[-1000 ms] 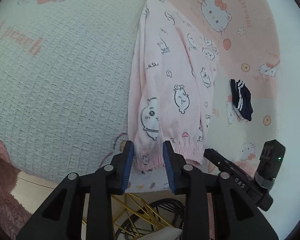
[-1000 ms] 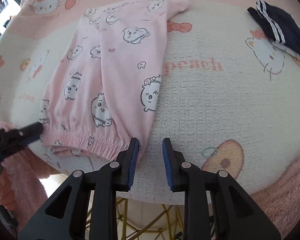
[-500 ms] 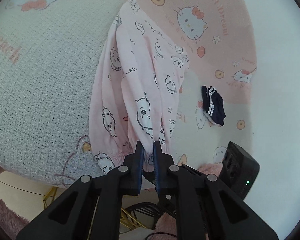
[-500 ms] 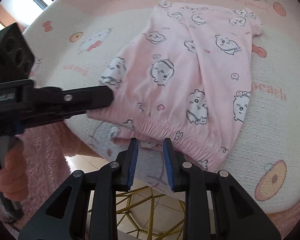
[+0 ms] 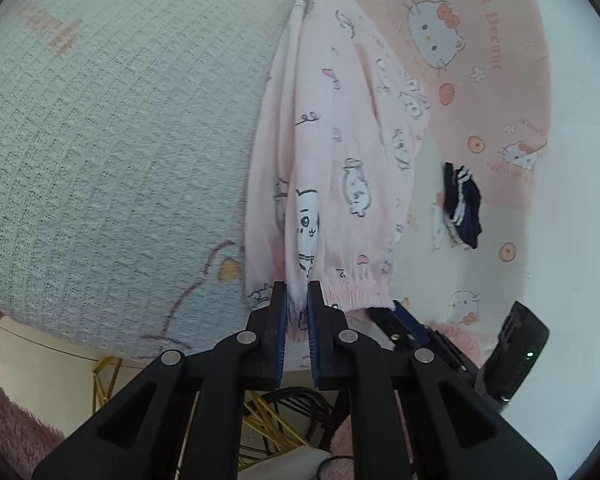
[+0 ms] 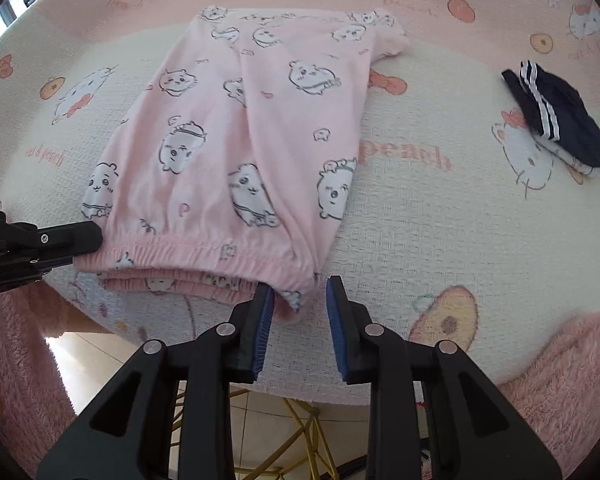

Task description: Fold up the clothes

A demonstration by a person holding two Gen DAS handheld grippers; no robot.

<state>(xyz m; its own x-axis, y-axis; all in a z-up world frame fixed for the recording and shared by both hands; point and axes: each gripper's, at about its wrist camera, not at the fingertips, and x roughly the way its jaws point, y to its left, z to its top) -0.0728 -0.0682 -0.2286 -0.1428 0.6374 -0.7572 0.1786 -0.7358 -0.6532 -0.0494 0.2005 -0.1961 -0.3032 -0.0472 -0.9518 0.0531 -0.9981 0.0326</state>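
Pink pyjama trousers with cartoon prints [image 6: 236,152] lie folded lengthwise on a Hello Kitty tablecloth [image 6: 440,216], waistband toward me. My left gripper [image 5: 297,304] is shut on the left end of the elastic waistband [image 5: 352,286]; it also shows at the left edge of the right wrist view [image 6: 84,236]. My right gripper [image 6: 299,300] is open, its jaws on either side of the waistband's right corner [image 6: 296,298] at the table's near edge. The right gripper shows in the left wrist view [image 5: 404,316] under the waistband's other end.
A folded dark navy garment with white stripes [image 6: 560,120] lies at the far right of the table. A pink fluffy fabric [image 6: 560,360] hangs at the near right and the left. Gold metal legs [image 6: 300,432] stand below the table edge.
My left gripper stayed shut on the waistband and lifted it slightly. My right gripper moved right along the waistband to its right corner and opened wider.
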